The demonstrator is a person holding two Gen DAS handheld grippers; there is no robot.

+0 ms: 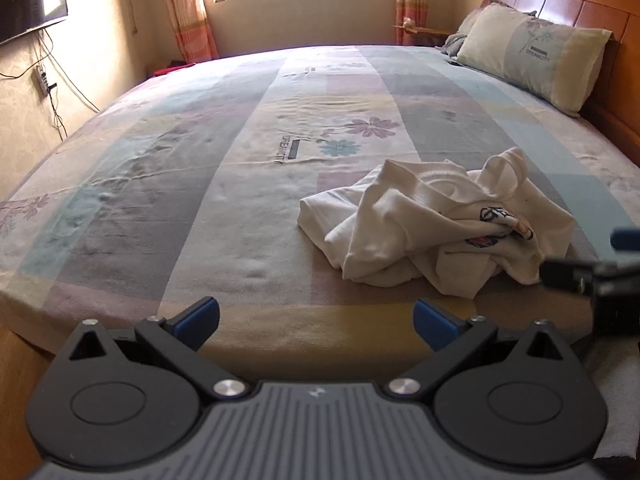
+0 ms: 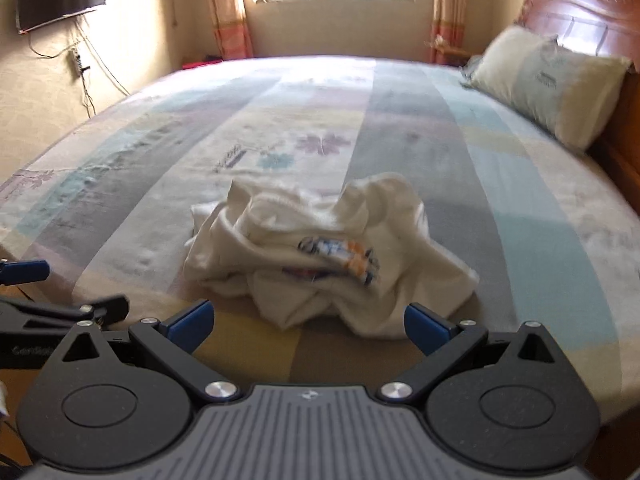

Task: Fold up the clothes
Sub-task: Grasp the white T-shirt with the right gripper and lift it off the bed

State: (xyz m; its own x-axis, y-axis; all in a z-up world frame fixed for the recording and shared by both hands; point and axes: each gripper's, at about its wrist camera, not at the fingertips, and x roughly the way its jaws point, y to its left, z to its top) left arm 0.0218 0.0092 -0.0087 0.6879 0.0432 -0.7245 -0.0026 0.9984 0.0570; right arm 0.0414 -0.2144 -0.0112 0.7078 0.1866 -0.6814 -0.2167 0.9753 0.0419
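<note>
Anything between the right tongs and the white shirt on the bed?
Nothing visible. The right tongs are open over the near edge of the bed, with only bare bedsheet between them and the crumpled white shirt straight ahead. The left tongs, also open, sit off to the side.

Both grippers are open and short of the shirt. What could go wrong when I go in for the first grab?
The crumpled white printed T-shirt lies bunched in overlapping layers, so a pinch may catch several at once. It sits near the edge of the pastel patchwork bedsheet; a pull might drag it off. The left gripper and right gripper start close together and might collide.
</note>
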